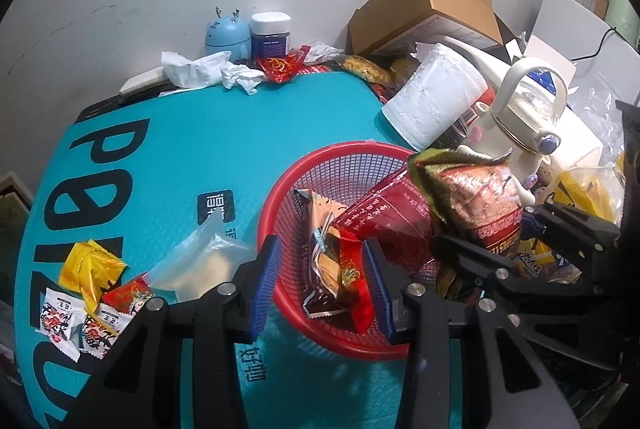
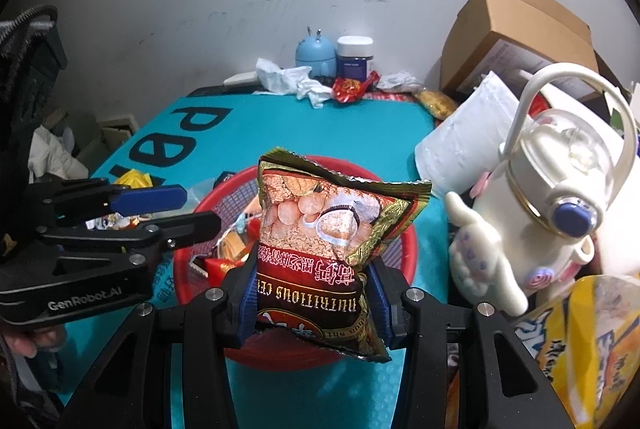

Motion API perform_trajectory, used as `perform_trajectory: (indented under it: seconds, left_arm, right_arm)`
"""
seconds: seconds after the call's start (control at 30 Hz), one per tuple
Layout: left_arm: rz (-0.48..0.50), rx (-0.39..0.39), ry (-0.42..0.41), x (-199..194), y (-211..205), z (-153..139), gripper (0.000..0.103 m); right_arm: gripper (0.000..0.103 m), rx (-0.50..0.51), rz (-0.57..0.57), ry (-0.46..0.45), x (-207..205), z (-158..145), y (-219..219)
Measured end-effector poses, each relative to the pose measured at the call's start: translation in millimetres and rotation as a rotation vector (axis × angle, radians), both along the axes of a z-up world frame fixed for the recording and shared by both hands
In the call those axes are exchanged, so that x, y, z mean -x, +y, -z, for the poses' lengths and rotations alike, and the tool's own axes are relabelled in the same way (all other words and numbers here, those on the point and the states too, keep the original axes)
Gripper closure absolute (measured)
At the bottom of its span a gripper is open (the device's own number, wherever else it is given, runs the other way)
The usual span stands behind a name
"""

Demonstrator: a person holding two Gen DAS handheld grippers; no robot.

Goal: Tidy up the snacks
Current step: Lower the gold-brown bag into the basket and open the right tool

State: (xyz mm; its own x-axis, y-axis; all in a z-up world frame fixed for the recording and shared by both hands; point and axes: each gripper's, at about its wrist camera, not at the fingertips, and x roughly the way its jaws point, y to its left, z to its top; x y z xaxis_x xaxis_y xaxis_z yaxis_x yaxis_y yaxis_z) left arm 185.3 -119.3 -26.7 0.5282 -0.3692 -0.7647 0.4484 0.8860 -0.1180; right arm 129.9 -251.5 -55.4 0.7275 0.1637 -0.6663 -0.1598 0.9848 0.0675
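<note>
Over teal desk (image 2: 320,133), right gripper (image 2: 312,301) jaws pinching cereal packet (image 2: 332,241) upright, long axis pointing away, red basket (image 2: 404,249) directly beneath and ahead; left gripper (image 1: 320,285) jaws spread, empty, straddling basket's near rim, nearer the loose snacks (image 1: 84,293).

A white kettle-shaped plastic bottle with a loop handle (image 2: 560,197) stands right of the jaws; a brown cardboard box (image 2: 516,33), far beyond them.
</note>
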Motion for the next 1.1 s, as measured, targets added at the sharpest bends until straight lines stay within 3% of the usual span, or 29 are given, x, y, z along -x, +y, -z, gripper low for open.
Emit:
perform_trajectory:
  seconds: [0.2, 0.47, 1.1]
  left_arm:
    - [-0.009, 0.003, -0.015, 3.3, 3.9, -4.3, 0.062]
    - [-0.023, 0.005, -0.040, 10.0, 9.3, -14.3, 0.062]
    - [-0.120, 0.014, -0.190, 49.8, 42.4, -68.8, 0.062]
  right_arm:
    - [0.047, 0.001, -0.004, 0.017, -0.5, 2.3, 0.8]
    - [0.042, 0.033, 0.005, -0.001, 5.9, -7.9, 2.0]
    - [0.041, 0.072, -0.081, -0.136, 31.1, -58.3, 36.9]
